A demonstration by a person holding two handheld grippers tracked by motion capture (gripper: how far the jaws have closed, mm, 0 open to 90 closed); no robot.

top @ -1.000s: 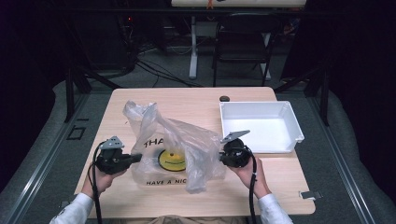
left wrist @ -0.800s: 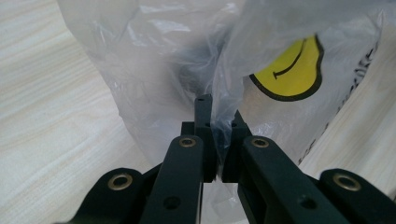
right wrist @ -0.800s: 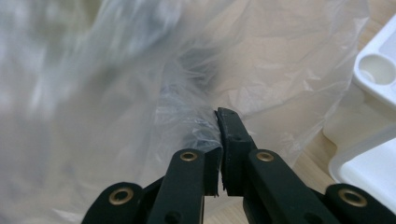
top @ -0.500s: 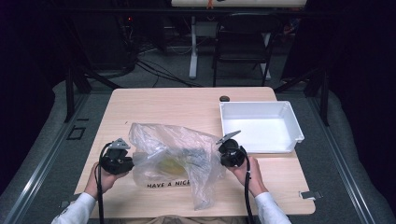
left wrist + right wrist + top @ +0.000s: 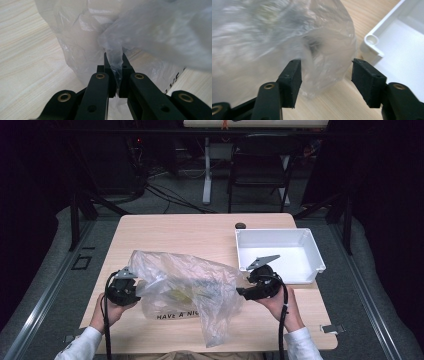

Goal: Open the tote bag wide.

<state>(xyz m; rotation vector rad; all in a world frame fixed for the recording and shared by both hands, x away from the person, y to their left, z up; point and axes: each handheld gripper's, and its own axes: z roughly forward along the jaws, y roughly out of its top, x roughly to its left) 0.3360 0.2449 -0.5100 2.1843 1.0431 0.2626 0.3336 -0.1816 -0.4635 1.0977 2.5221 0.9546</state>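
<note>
high view: clear plastic bag (image 5: 186,287) lies crumpled on the table (image 5: 200,232), between the two hands, just left of a white tray (image 5: 305,251). left hand-held gripper (image 5: 131,287) sits at the bag's left edge; right hand-held gripper (image 5: 245,292) at its right edge. black print along the bag's lower edge reads "have a ni", the rest hidden under a fold; something yellowish shows faintly through the film, too blurred to name. small dark round thing (image 5: 240,225) sits on the table behind the tray. left gripper view: left hand-held gripper (image 5: 113,66) has its jaws pressed together, pinching a gathered fold of the plastic bag (image 5: 140,30). right gripper view: right hand-held gripper (image 5: 325,75) has just been opening, jaws now spread, the plastic bag (image 5: 287,42) bulging between them but no pad pressing on it; tray corner (image 5: 372,41) just beside. judgement: bag looks very light, soft, slippery and shapeless, likely to slide or tear if tugged; best taken by a bunched fold at the rim, not a single flat layer.
</note>
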